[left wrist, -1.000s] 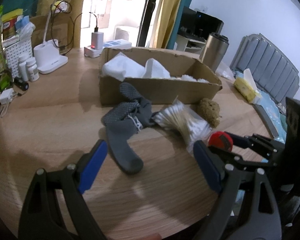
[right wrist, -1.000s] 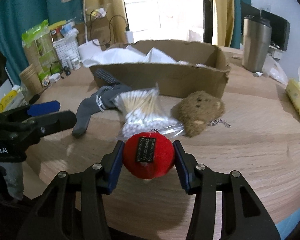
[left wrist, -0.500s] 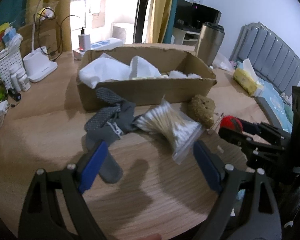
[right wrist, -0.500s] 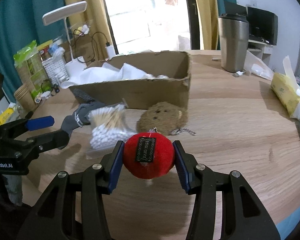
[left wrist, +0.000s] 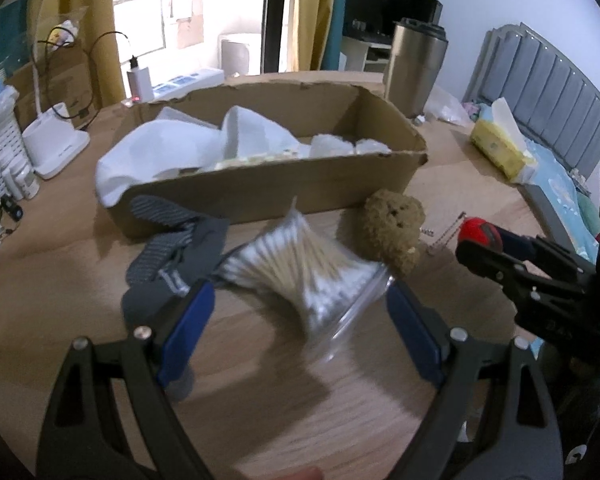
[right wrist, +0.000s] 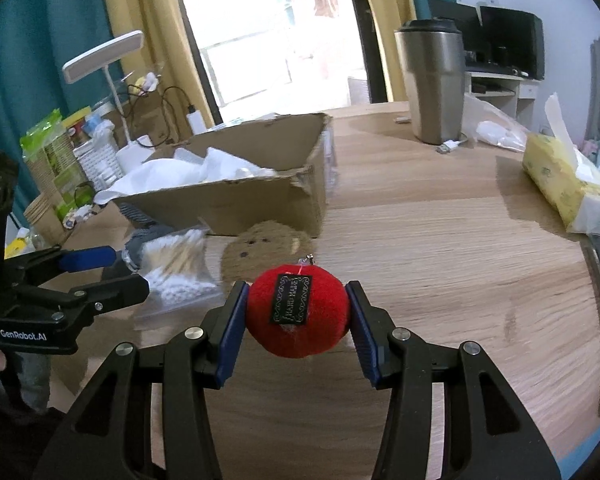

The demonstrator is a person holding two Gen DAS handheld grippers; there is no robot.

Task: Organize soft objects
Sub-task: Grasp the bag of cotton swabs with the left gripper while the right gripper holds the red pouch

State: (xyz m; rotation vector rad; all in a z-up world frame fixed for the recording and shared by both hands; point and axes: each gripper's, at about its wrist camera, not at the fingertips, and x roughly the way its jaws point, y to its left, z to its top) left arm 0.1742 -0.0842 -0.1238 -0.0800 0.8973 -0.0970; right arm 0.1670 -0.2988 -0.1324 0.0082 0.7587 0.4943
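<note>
**Two grippers, one red plush ball held**

Two blue-padded fingers of the right gripper (right wrist: 296,318) press both sides of a red plush ball (right wrist: 298,317), lifted above the wooden table (right wrist: 440,248). The left gripper (left wrist: 300,320) is spread wide with nothing between its fingers, hovering over a bag of cotton swabs (left wrist: 304,270). Beside the bag lie a grey sock (left wrist: 172,252) and a brown plush bear (left wrist: 394,232), both just in front of the cardboard box (left wrist: 268,188) holding white cloth (left wrist: 188,148).

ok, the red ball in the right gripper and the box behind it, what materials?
Red ball: looks like matte felted wool or fleece, fuzzy nap with a sewn black label. Box: plain brown cardboard, uncoated, with torn, ragged edges. Right gripper is clamped on the ball.
</note>
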